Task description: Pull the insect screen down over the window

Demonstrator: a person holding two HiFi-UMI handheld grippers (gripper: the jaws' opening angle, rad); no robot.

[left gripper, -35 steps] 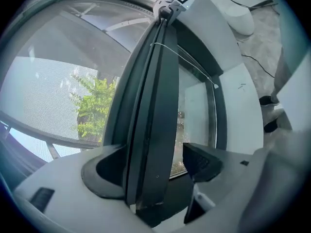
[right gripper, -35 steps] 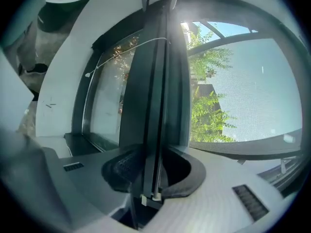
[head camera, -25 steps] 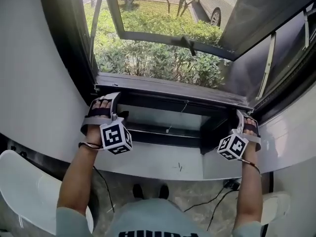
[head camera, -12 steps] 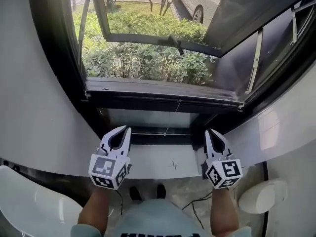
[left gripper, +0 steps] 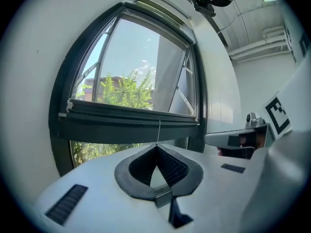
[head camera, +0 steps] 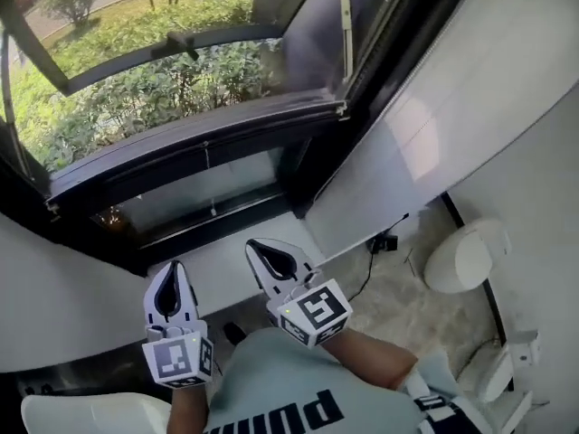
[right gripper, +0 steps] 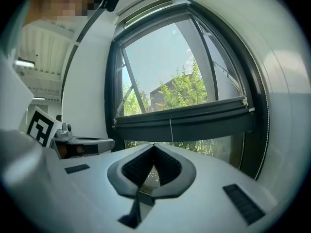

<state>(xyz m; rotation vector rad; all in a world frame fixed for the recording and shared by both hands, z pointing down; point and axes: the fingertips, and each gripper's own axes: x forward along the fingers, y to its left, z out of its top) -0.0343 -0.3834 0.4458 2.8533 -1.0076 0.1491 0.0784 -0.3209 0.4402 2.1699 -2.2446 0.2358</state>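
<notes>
Both grippers have come back from the ends of the screen bar, where they sat a second ago, and now hang in front of your chest, well apart from it.

Left gripper (head camera: 174,264): smooth white plastic shell tapering to a point, with ribbed black pads. Its jaws are closed tip to tip, with nothing between them. Right gripper (head camera: 252,243): same build. Its jaws have just been closing and now meet, also empty. That makes two grippers, each carrying one marker cube, left (head camera: 178,360) and right (head camera: 312,312), white with black squares.

Beyond the tips lies one flat, matt white sill (head camera: 222,269).

Past the sill, the bar (head camera: 199,141) is one long, straight, dark rail with a dull finish. It sits low in the window, above the sill. Its long axis runs side to side, from one upright of the black frame (head camera: 389,43) to the other, and it appears level in both gripper views. One thin pale cord (left gripper: 159,130) hangs straight down from its middle. You cannot make out the mesh itself in any view.

Farther out, one dark-framed sash (head camera: 136,60) stands swung outward, with leafy green shrubs (head camera: 136,102) behind it.
</notes>
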